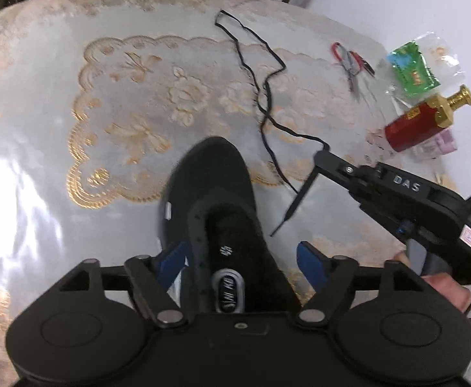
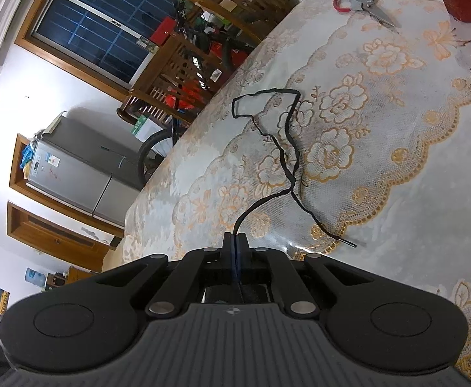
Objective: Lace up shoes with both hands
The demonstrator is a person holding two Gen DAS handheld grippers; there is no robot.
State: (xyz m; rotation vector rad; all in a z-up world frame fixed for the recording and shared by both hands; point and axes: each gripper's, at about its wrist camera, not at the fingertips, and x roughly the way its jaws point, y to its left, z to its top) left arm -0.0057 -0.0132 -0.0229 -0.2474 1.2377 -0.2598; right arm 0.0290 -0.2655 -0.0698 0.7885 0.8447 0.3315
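Found shoe (image 1: 216, 193) on table (image 1: 41, 129), toe pointing away, opening towards the left camera. Noted a row of eyelets (image 1: 199, 222) along its collar, with no lace seen through those on show.

Found left gripper (image 1: 241, 253) released, fingers spread either side of the shoe's heel end: left pad against the shoe's side, right pad clear of it.

Found right gripper (image 1: 321, 156) clenched on lace (image 1: 261, 90) close to one end. Noted the short free end hanging below its fingers, tip (image 1: 282, 219) just beside the shoe's right flank. Traced the remaining lace away across the table in loose bends.

Judged the step in hand to be bringing the held tip to an eyelet. Judged the next move to call for aiming the stiff tip into a small hole, with the shoe steadied by the left gripper; a short grip above the tip favoured for control.

Left view only: shoe, eyelets, hanging tip, both grippers together, a hand (image 1: 442, 287) on the right handle, a bottle (image 1: 409, 125) near scissors (image 1: 348, 64).

Right view only: fingers pressed flat together on the lace, and the far tip (image 2: 348, 242) lying free on the table. No shoe in that view.
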